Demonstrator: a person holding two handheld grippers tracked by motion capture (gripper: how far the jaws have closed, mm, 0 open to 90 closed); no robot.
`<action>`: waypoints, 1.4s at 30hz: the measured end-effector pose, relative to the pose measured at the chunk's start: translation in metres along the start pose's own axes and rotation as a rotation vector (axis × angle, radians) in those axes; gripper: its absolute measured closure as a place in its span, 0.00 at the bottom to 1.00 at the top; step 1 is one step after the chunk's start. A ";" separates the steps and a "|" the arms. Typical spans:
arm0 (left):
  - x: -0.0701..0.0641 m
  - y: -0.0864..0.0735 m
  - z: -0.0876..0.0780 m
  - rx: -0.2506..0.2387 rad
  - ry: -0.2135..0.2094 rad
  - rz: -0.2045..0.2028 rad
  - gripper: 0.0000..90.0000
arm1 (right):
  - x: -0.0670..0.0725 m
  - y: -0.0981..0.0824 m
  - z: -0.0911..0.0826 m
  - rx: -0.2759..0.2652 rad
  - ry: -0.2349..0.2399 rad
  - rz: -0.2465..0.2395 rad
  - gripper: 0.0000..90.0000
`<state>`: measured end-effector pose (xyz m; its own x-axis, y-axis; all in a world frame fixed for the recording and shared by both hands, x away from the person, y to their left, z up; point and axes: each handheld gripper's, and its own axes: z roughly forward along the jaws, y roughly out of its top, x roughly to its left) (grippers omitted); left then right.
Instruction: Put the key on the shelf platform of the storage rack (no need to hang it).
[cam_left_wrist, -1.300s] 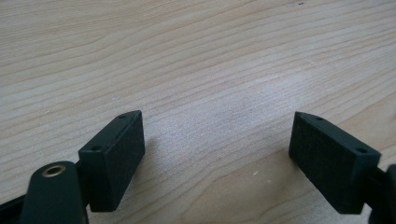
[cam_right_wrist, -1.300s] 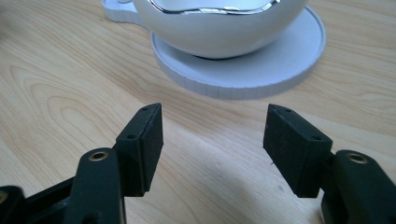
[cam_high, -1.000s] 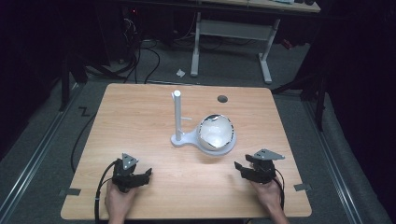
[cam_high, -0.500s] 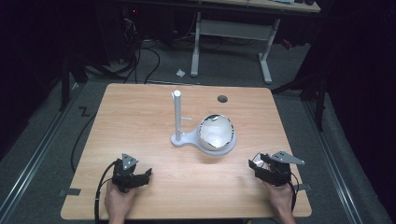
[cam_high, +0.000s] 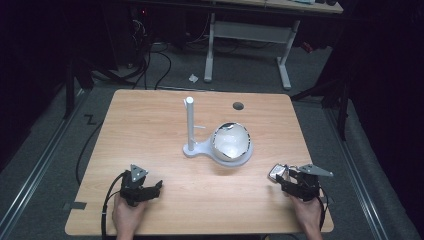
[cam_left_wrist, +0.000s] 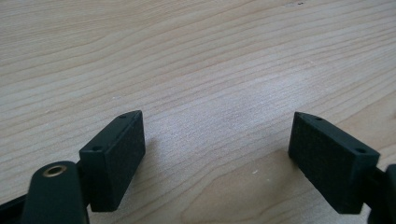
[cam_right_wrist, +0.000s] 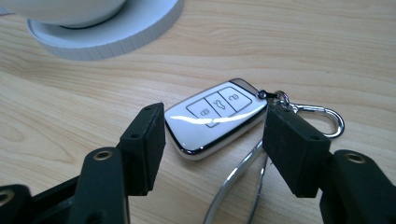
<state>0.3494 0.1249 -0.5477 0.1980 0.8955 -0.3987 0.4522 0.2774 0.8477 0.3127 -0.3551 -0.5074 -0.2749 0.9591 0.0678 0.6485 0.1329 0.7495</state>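
Note:
A white car key fob with three buttons lies flat on the wooden table near its front right, seen small from above as the key fob. A silver clip and a ring hang from its far end. My right gripper is open, its jaws standing close on either side of the fob; from above the right gripper points left and away from me. My left gripper is open wide over bare wood, and the left gripper rests at the front left.
A white stand with an upright post sits at the table's middle, with a white bowl on its round base; the base's rim lies just beyond the fob. A cable hole is further back.
My right gripper has shifted to the right, toward the table's right edge. The left gripper has stayed where it was.

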 end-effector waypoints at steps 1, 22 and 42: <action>0.000 0.000 0.000 0.000 0.000 0.000 0.21 | -0.001 -0.001 0.000 -0.002 -0.005 0.003 0.44; 0.000 0.000 0.000 0.000 0.000 0.000 0.21 | -0.028 0.009 0.013 0.059 -0.077 -0.010 0.66; 0.000 0.000 0.000 0.000 -0.001 0.000 0.21 | -0.021 0.004 0.023 0.092 -0.104 -0.106 0.91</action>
<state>0.3493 0.1249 -0.5477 0.1990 0.8953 -0.3986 0.4525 0.2768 0.8477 0.3369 -0.3692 -0.5211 -0.2733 0.9586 -0.0801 0.6834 0.2521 0.6851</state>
